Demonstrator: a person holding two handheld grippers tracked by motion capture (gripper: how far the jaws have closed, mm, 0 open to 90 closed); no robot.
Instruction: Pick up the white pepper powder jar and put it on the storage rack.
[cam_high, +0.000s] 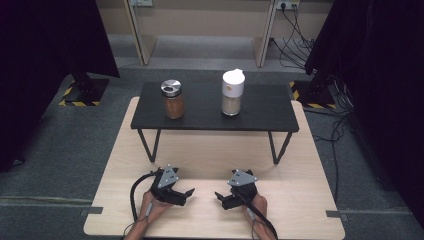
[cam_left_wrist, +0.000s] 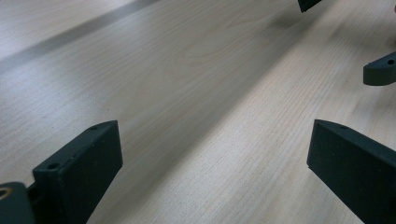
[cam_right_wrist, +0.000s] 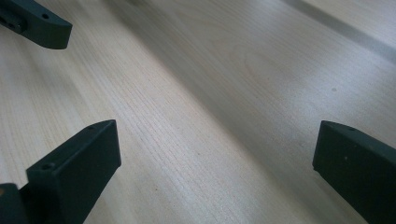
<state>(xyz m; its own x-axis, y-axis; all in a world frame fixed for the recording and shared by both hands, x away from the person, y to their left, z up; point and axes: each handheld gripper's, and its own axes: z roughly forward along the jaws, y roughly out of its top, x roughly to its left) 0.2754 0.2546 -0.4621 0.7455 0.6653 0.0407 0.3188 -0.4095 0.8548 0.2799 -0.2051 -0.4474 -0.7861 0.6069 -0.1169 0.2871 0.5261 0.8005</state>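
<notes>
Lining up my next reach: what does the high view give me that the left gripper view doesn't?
High view: the black shelf carrying the brown spice jar and the white-lidded jar, plus both hands. Left gripper view: close-up of the left gripper with jaws wide apart and nothing between them. Both: the light wooden table and the right gripper, open.

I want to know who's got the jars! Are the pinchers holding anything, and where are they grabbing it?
Nothing is held. The left gripper and right gripper both gape open over the bare wooden table.
</notes>
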